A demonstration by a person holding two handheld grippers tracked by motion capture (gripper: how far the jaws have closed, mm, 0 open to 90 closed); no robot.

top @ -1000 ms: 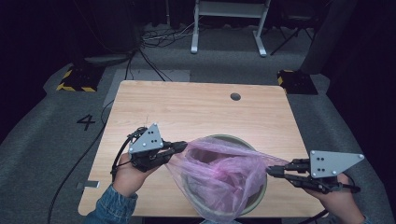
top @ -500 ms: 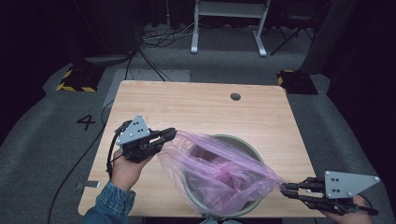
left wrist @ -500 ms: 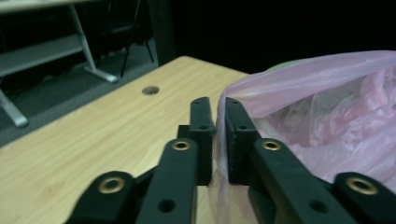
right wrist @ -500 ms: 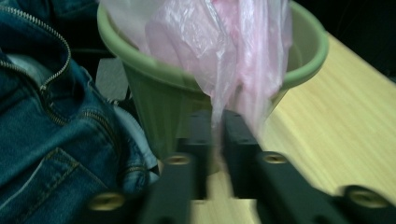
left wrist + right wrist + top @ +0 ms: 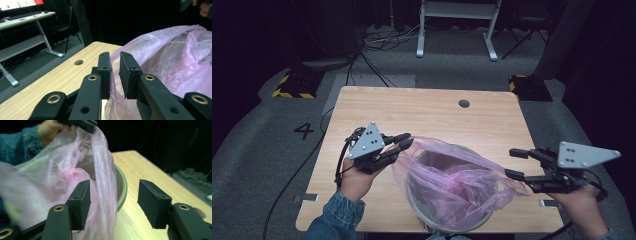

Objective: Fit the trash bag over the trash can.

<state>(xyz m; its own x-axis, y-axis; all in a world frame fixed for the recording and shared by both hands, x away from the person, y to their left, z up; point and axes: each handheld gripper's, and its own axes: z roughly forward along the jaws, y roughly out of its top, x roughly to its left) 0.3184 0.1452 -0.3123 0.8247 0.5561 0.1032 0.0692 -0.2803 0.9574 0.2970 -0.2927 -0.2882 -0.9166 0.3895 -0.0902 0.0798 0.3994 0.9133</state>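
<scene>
A thin pink plastic bag (image 5: 452, 175) lines a grey-green round bin (image 5: 484, 218) on the near part of the wooden table (image 5: 437, 115). My left gripper (image 5: 406, 141) is at the bag's left top edge. Its jaws have just been opening and stand a little apart in the left gripper view (image 5: 115, 58), with the bag's (image 5: 175, 62) film running loose between them. My right gripper (image 5: 513, 163) is just right of the bin. Its jaws have also just been opening and stand wide (image 5: 114, 185). The bag's (image 5: 50, 177) edge hangs by one jaw, unpressed, over the bin rim (image 5: 122, 187).
A round cable hole (image 5: 464, 103) sits near the table's far edge. A white desk frame (image 5: 457, 25), cables and yellow-black blocks (image 5: 292, 85) lie on the grey floor beyond. The table's right edge lies under my right gripper.
The right jaws opened and let the stretched bag corner go, and it sagged back onto the bin. That gripper dipped toward me, then rose. The left jaws parted slightly and moved little.
</scene>
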